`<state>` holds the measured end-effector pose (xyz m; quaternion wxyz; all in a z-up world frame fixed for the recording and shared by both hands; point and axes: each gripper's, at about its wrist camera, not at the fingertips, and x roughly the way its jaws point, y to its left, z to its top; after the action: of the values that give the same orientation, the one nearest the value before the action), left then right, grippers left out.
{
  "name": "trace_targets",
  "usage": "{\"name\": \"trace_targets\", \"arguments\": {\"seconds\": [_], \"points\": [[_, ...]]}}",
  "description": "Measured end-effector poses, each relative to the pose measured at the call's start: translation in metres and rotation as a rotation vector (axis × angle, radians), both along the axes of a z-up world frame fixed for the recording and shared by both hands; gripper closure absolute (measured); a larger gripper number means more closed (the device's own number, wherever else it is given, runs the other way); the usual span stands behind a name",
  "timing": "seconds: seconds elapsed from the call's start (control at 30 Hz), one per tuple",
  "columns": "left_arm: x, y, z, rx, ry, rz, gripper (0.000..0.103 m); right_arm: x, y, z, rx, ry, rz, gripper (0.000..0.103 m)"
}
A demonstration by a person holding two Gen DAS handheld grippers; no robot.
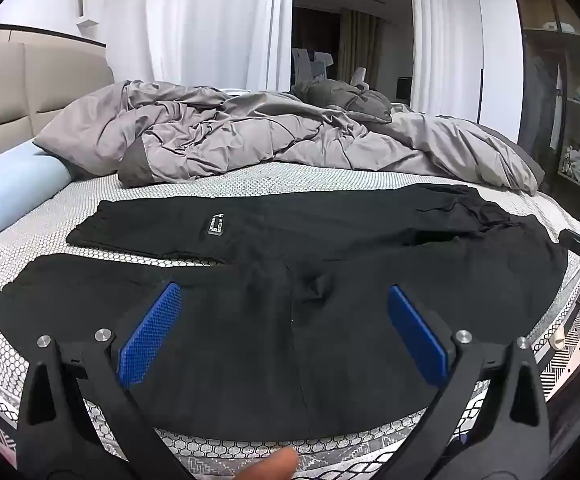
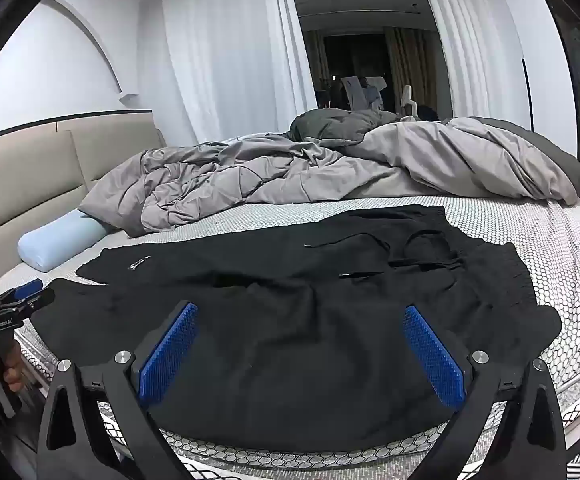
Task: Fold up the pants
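Lying flat on bed (image 1: 70,216): black pants (image 1: 290,320), unfolded. Hovering above: left gripper (image 1: 286,308), right gripper (image 2: 301,332), jaws spread, empty.

Both wrist views face bed (image 1: 250,178) closely, sharing pants (image 1: 329,240).

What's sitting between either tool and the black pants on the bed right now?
Nothing visible. The black pants lie spread flat on the mattress, directly ahead of the open left tool and open right tool. The grey duvet and blue pillow sit behind them.
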<state>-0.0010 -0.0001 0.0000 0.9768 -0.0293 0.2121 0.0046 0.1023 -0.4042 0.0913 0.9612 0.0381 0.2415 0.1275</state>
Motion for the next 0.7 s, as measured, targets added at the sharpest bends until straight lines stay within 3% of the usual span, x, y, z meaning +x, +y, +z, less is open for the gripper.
{"name": "trace_targets", "arguments": {"seconds": [0.7], "points": [[0.006, 0.003, -0.004, -0.017, 0.015, 0.015, 0.001, -0.006, 0.001, 0.002, 0.019, -0.038, 0.000, 0.000]]}}
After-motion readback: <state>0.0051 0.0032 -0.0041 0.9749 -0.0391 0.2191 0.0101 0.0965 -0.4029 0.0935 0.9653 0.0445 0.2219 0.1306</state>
